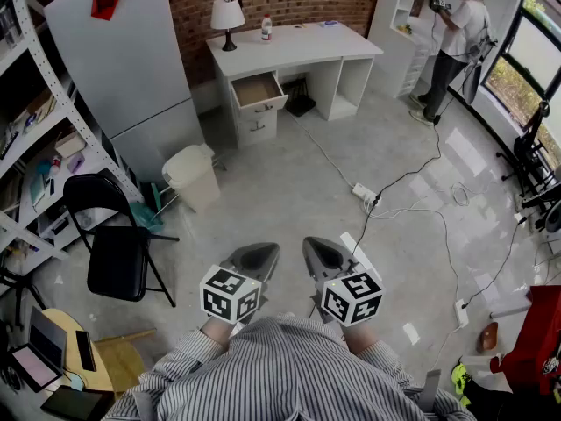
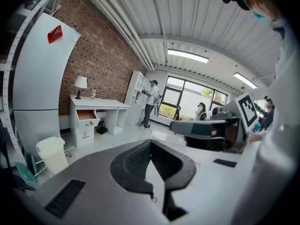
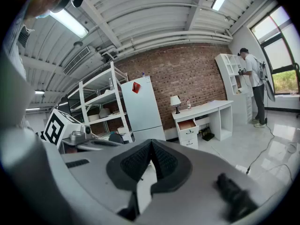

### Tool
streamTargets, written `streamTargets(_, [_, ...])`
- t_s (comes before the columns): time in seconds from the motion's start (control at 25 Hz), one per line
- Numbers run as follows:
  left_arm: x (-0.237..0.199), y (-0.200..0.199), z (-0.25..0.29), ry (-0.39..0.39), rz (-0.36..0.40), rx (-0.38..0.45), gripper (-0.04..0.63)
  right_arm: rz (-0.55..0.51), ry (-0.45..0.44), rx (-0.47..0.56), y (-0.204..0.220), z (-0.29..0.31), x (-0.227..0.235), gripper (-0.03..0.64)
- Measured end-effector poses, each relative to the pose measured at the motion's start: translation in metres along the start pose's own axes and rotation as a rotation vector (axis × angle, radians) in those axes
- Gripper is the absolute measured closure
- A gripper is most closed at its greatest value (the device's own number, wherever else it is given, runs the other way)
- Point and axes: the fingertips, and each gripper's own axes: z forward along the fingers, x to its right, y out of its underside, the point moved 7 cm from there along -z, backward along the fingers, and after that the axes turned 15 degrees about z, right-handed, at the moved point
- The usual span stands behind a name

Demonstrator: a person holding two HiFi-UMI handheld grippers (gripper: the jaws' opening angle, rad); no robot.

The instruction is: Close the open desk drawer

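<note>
The person's striped shirt (image 1: 280, 371) fills the bottom of the head view. Just past it the left tongs (image 1: 254, 257) and right tongs (image 1: 323, 253) are held side by side, near each other. Each pair has its tips pressed together with nothing between them, as the left gripper view and right gripper view both show.

The open drawer (image 1: 259, 90) is well ahead of both tongs, roughly straight beyond the left pair, across bare floor. It is the top drawer of the white surface (image 1: 298, 49), pulled out so its wood-coloured inside shows, and it looks empty. A second drawer (image 1: 257, 128) sits flush below it. A lamp (image 1: 228, 16) and a bottle (image 1: 266, 28) stand on the surface beyond it.

The drawer is probably a stiff box that slides in its frame, and light if it is indeed empty, so a steady push should send it in. No grip is needed, and tips held together suit a push. The white front looks smooth and the tips could skid on it. The best place to press is flat on the middle of the front, by the small dark handle (image 1: 263, 107), so the drawer goes in straight.

On the approach, a cable (image 1: 329, 156) and power strip (image 1: 365, 193) lie ahead and to the right of the right tongs. A bin (image 1: 193, 175) stands ahead and to the left of the left tongs.
</note>
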Motion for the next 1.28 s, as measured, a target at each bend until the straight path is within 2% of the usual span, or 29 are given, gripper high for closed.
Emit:
streamTargets(0.16, [-0.013,-0.014,0.009,-0.043,0.044,0.029,0.583,-0.042,0.014,0.023,-0.013,0.005,-0.001,0.601])
streamTargets(0.28, [-0.015,-0.016,0.013,-0.058,0.023,0.048,0.583,-0.034,0.011,0.024,-0.016,0.009,0.001,0.601])
streamTargets(0.48, [-0.014,-0.015,0.021,-0.058,0.006,0.021,0.583,-0.036,0.03,0.024,-0.016,0.015,0.008,0.601])
streamTargets(0.64, [-0.011,-0.017,0.024,-0.049,-0.016,0.022,0.583,-0.015,0.013,0.031,-0.015,0.014,0.007,0.601])
streamTargets(0.8, [-0.003,-0.014,0.026,-0.058,-0.051,0.029,0.583,0.026,0.023,0.094,-0.017,0.016,0.005,0.601])
streamTargets(0.96, [0.002,-0.01,0.034,-0.072,-0.068,0.028,0.583,0.011,0.027,0.162,-0.02,0.011,0.006,0.6])
streamTargets(1.28, [0.014,-0.013,0.058,-0.068,-0.072,0.023,0.583,0.026,-0.018,0.117,-0.02,0.008,0.024,0.6])
